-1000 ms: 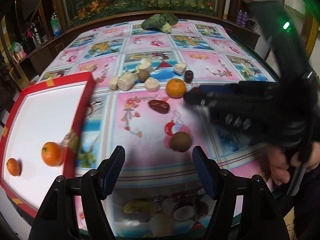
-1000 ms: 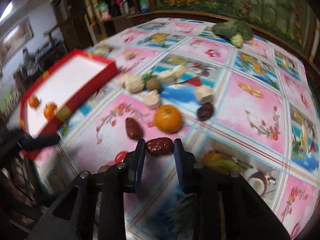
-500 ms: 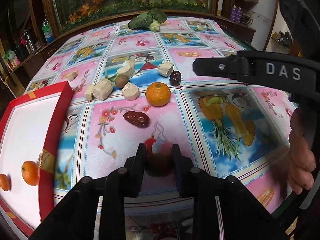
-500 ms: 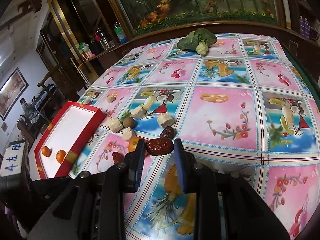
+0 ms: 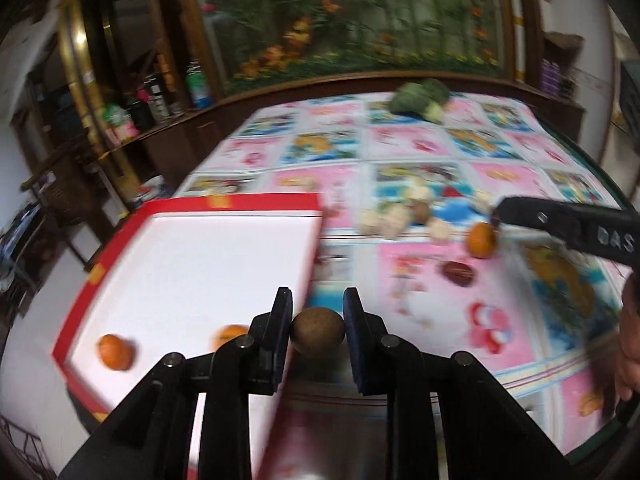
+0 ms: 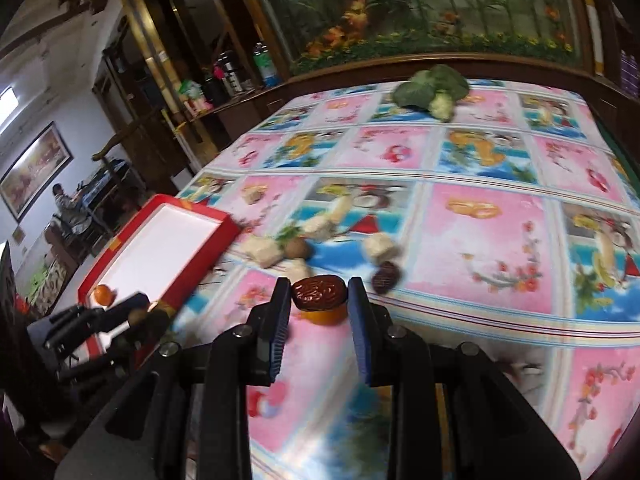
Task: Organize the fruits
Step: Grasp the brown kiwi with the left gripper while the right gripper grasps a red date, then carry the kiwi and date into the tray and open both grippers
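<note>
My left gripper [image 5: 317, 312] is shut on a round brown fruit [image 5: 318, 331] and holds it off the table, beside the right rim of the red tray [image 5: 100, 268]. Two oranges [image 5: 115, 352] lie on the tray's white floor. My right gripper [image 6: 319, 300] is shut on a wrinkled red date [image 6: 319, 293], lifted over the table. On the flowered tablecloth [image 6: 480, 240] lie an orange [image 5: 481, 240], another red date [image 5: 458, 273], a dark date [image 6: 385, 276], a second brown fruit [image 6: 296, 248] and several pale chunks [image 6: 262, 251].
A leafy green vegetable [image 6: 434, 90] lies at the far edge of the table. Bottles and jars [image 6: 228, 76] stand on a wooden shelf at the back left. A person's hand [image 5: 630, 340] shows at the right edge of the left wrist view.
My left gripper closed on the brown fruit, lifted it and swung left toward the red tray. My right gripper rose a little, still holding its date.
</note>
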`<control>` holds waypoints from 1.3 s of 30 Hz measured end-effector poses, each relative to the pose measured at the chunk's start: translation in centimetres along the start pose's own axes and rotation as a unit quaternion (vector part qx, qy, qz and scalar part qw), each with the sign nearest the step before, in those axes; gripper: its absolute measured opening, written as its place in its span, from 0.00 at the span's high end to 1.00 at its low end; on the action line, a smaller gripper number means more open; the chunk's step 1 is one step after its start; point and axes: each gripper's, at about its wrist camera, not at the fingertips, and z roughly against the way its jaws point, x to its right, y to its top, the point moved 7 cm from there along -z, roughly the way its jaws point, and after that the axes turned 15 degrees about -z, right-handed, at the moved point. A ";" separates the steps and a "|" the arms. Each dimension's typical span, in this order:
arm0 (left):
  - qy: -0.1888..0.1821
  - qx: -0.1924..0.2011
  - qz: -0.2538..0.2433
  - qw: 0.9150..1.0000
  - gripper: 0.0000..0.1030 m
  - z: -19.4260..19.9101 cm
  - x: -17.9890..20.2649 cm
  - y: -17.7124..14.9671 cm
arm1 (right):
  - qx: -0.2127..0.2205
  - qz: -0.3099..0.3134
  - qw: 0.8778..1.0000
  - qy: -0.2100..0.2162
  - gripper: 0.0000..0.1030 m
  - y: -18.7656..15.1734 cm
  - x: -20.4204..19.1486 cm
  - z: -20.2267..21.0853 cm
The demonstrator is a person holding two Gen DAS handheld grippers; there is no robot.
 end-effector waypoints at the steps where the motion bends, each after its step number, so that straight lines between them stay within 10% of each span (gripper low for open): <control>1: 0.010 0.000 0.007 1.000 0.76 0.0 -1.0 -0.3 | -0.001 0.001 1.000 0.004 0.70 -0.1 -0.6 -0.2; 14: 0.068 -0.012 0.075 0.995 0.76 -0.1 -9.2 -4.0 | -0.046 0.052 0.994 0.079 0.70 -4.3 -14.2 -6.6; 32: 0.081 -0.048 0.093 0.991 0.74 -2.6 -11.9 -6.8 | -0.099 0.091 0.990 0.041 0.69 -6.9 -16.5 -11.3; 36: 0.085 -0.047 0.088 0.991 0.46 -2.4 -11.7 -6.7 | -0.108 0.101 0.988 0.041 0.69 -7.3 -16.8 -11.4; 39: 0.095 -0.051 0.088 0.990 0.43 -2.3 -11.8 -6.6 | -0.108 0.100 0.988 0.051 0.62 -7.1 -16.7 -10.8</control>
